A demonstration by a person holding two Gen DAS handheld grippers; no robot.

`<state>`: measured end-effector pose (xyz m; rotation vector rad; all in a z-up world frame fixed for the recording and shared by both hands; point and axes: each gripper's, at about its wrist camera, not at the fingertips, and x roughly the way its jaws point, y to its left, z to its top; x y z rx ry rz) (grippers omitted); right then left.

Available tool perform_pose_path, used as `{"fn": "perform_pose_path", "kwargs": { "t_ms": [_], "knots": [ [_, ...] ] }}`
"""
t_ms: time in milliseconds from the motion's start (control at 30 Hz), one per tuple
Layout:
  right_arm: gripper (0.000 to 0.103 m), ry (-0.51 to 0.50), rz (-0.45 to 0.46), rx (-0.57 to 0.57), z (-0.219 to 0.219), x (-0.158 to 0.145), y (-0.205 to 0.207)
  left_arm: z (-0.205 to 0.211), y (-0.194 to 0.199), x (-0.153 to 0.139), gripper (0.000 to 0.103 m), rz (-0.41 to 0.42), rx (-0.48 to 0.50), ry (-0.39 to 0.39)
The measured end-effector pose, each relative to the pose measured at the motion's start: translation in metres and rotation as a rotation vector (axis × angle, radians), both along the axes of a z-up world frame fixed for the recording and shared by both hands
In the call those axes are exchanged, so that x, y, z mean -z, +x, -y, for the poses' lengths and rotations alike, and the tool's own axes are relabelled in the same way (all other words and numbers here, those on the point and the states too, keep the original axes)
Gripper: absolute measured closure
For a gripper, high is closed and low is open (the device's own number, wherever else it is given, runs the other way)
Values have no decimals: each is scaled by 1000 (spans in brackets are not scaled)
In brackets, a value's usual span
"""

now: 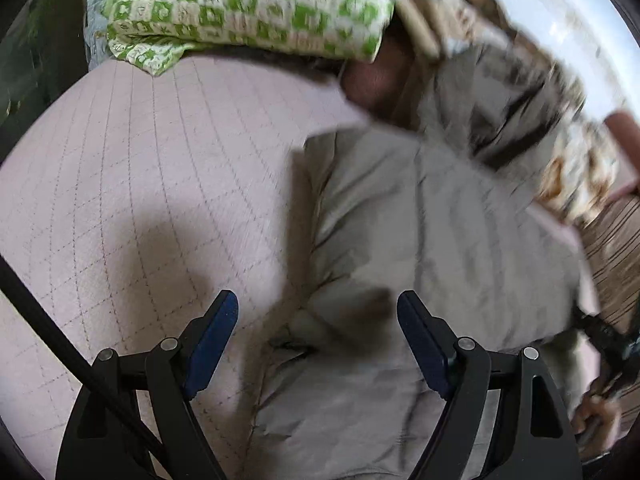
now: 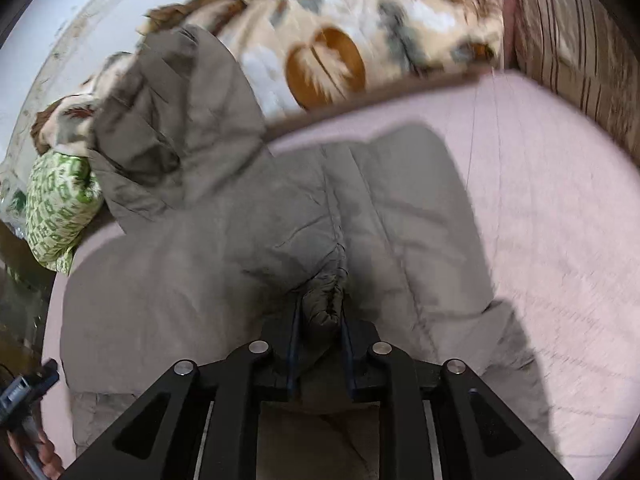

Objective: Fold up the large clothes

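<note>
A large grey padded jacket [image 1: 432, 240] lies spread on the pink quilted bed [image 1: 140, 168]. My left gripper [image 1: 318, 308] is open and empty, its blue-padded fingers [image 1: 212, 340] hovering over the jacket's left edge. In the right wrist view the jacket [image 2: 224, 216] fills the middle, with its hood [image 2: 176, 112] lying up against a blanket. My right gripper [image 2: 320, 320] is shut on a bunched fold of the jacket, near the middle seam.
A green and white patterned pillow [image 1: 248, 8] sits at the head of the bed and shows in the right wrist view [image 2: 56, 208]. A leaf-print blanket [image 2: 340, 40] lies along the wall side. A striped headboard [image 2: 580, 60] stands at the right. The bed sheet [image 2: 560, 240] extends right.
</note>
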<state>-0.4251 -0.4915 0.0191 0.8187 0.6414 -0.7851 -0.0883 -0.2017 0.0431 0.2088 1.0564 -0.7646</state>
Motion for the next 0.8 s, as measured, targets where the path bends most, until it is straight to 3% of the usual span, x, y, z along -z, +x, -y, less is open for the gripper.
{"fn": "perform_pose_path", "kwargs": {
  "t_ms": [67,100,167,300,400,500,567,733,800],
  "knots": [
    [77,23,19,5,3,3,-4,8,-3,11,22,5,17,62],
    [70,35,23,1,3,0,-6,9,-4,12,22,14,21,79],
    [63,58,29,-4,1,-9,-12,8,-6,4,22,50,18,74],
    [62,-24,42,-9,-21,-50,-26,-5,-17,-33,22,194,-5,-9],
    [61,-107,57,-50,-35,-77,-19,-9,-26,-49,22,223,18,-71],
    [61,-131,34,-94,-40,-82,4,-4,-35,-46,22,178,59,-84],
    [61,-123,2,-113,-40,-73,21,2,-40,-33,22,100,76,-69],
    [60,10,-137,-148,-34,-14,57,9,-46,15,22,-146,98,20],
    [59,20,-132,-134,-36,-10,56,6,-53,14,22,-102,101,42]
  ]
}}
